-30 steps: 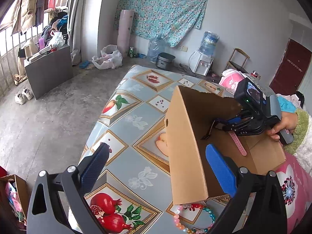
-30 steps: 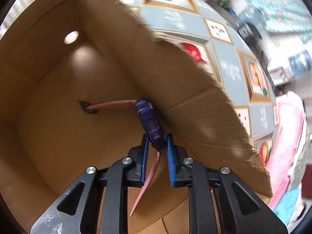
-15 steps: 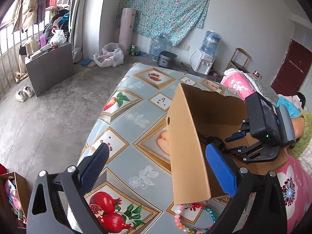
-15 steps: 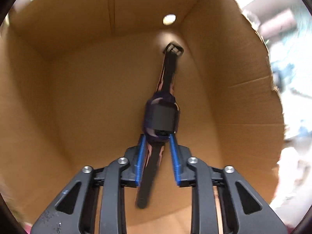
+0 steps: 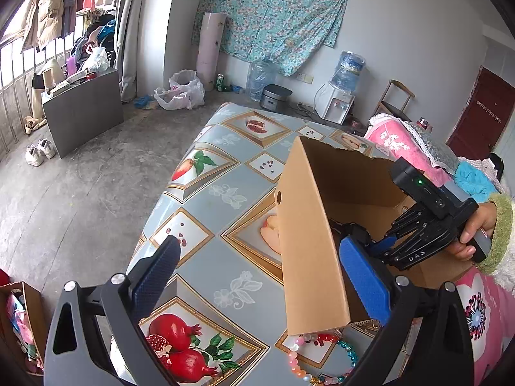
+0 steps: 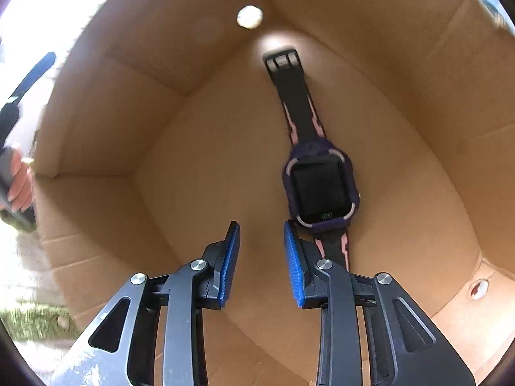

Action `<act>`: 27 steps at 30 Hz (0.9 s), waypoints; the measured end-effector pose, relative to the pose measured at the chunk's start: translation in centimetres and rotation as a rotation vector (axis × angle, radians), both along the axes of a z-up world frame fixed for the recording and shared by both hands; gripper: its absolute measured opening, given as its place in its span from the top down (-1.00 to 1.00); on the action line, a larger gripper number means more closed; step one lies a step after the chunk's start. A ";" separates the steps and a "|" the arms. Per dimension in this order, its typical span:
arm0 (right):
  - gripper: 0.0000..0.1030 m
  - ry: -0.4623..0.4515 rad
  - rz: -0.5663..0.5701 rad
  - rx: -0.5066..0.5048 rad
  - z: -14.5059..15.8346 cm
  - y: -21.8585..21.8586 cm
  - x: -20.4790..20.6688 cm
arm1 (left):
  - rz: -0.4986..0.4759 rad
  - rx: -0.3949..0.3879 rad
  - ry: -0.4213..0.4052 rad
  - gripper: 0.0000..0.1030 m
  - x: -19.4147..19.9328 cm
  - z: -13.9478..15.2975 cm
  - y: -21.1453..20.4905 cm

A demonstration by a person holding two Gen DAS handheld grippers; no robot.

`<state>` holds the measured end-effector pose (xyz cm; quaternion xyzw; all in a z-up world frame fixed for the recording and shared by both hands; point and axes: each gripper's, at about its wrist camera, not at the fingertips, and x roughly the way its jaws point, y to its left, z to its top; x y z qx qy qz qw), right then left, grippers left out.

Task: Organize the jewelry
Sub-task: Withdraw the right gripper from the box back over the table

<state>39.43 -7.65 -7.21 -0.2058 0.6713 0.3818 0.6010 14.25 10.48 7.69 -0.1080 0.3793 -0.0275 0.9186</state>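
1. Your right gripper (image 6: 261, 262) hangs inside the cardboard box (image 6: 135, 103), jaws parted and empty; the smartwatch (image 6: 320, 185) lies flat on the box floor, its lower strap just beside the right pad.
2. Lift out straight, or that pad may snag the strap.
3. Your left gripper (image 5: 257, 276) stands wide open, holding nothing; it could knock the box's near corner onto the bead bracelet (image 5: 322, 358) at the tabletop's near edge.

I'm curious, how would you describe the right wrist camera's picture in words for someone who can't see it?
A dark watch with a pink-trimmed strap lies flat on the floor of a cardboard box, screen up. The right claw hangs just above it with its blue pads apart and nothing between them. A hand shows past the box's left edge.
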 end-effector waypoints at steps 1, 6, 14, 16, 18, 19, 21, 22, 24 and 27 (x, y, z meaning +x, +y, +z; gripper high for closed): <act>0.47 -0.033 -0.011 -0.001 -0.1 0.1 1.1 | 0.001 -0.002 0.001 -0.89 0.0 0.0 0.1; 0.44 -0.181 -0.006 -0.063 -0.3 -0.6 3.0 | 0.001 -0.006 0.011 -0.89 0.1 -0.2 0.2; 0.16 -0.268 -0.041 -0.095 0.2 -1.3 3.6 | 0.005 -0.003 0.008 -0.89 -0.4 -0.2 0.2; 0.09 -0.286 -0.040 -0.080 1.4 -1.0 2.0 | 0.011 -0.002 0.006 -0.89 -0.7 0.0 0.1; 0.02 -0.325 -0.054 -0.049 3.7 -1.4 1.1 | 0.019 0.001 0.000 -0.89 -1.2 0.2 0.3; -0.04 -0.356 -0.071 -0.030 5.1 -1.7 0.6 | 0.022 0.000 -0.004 -0.89 -1.6 0.4 0.4; -0.09 -0.428 -0.125 0.038 8.7 -2.6 -1.5 | 0.027 0.000 -0.012 -0.89 -2.4 0.6 0.6; -0.21 -0.459 -0.153 0.081 10.5 -3.4 -2.6 | 0.031 0.001 -0.015 -0.89 -3.1 0.6 0.7; -0.37 -0.530 -0.215 0.195 14.1 -5.7 -4.9 | 0.035 0.005 -0.010 -0.89 -4.3 0.4 0.8; -0.58 -0.620 -0.279 0.354 17.4 -8.3 -11.6 | 0.023 0.003 0.018 -0.89 -6.1 -0.4 0.7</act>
